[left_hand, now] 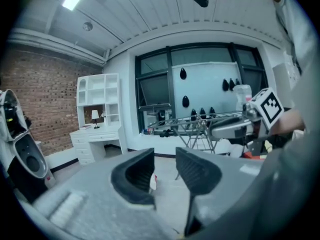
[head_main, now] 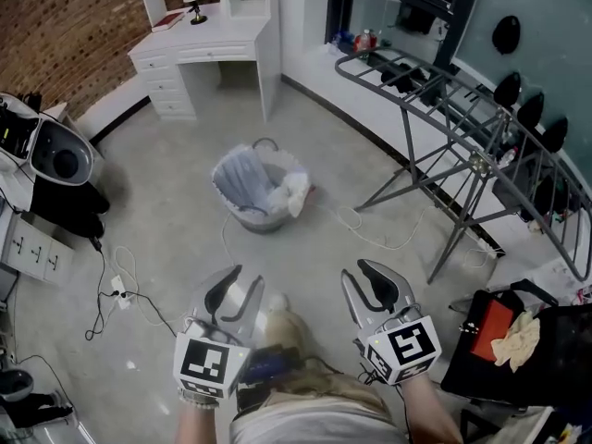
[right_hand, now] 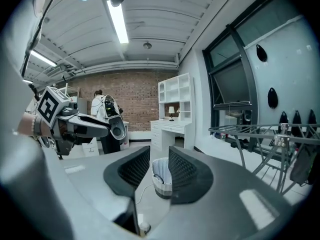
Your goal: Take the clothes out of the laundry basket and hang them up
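Hovering spread, empty, left tool [head_main: 242, 283] and right tool [head_main: 364, 281] face the far-off laundry basket [head_main: 252, 218].

Studio-like test room: brick wall [head_main: 65, 26], white desk [head_main: 199, 58], drying rack [head_main: 462, 109], floor cables [head_main: 111, 294].

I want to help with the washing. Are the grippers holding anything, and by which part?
Nothing is held. The left gripper and the right gripper are open and empty, well short of the laundry basket.

Head view looks steeply down — all views share the drying rack [head_main: 408, 141].
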Demonstrator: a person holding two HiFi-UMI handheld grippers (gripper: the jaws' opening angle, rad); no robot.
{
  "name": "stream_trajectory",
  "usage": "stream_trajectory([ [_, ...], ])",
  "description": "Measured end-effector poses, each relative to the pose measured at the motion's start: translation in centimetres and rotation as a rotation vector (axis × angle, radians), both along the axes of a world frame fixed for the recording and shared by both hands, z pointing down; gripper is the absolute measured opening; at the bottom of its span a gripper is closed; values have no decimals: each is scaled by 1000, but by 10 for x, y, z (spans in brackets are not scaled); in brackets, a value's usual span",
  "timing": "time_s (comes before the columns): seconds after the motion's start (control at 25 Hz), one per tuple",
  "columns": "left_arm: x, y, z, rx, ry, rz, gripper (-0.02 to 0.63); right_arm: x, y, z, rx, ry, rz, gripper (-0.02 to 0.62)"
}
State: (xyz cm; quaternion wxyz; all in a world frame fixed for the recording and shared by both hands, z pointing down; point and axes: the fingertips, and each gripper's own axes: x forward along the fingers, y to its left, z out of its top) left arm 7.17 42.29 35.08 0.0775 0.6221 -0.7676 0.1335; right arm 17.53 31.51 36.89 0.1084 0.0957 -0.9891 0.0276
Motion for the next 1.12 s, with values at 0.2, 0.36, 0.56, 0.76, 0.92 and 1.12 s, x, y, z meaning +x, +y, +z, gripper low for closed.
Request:
stream_trajectory([
  [0.2,-53,-37,-3,1,-6,33,123,-50,-33,-4,8,16,16,103],
  [0.36,-102,-66,1,-14,7,62,123,-100,-62,-7,-1,27,49,103],
  [0.56,-157,-106,10,-39,0,109,123,-154,-91,4,-17,63,66,103],
  [0.76,-201,-142,26,-76,5,185,123,-201,-122,15,-42,86,98,103],
  [0.92,-230,-164,40,-99,10,234,127,-232,-141,24,-41,111,123,103],
  [1.12,-255,-190,64,-129,17,264,133,-252,-163,40,-33,154,132,103],
])
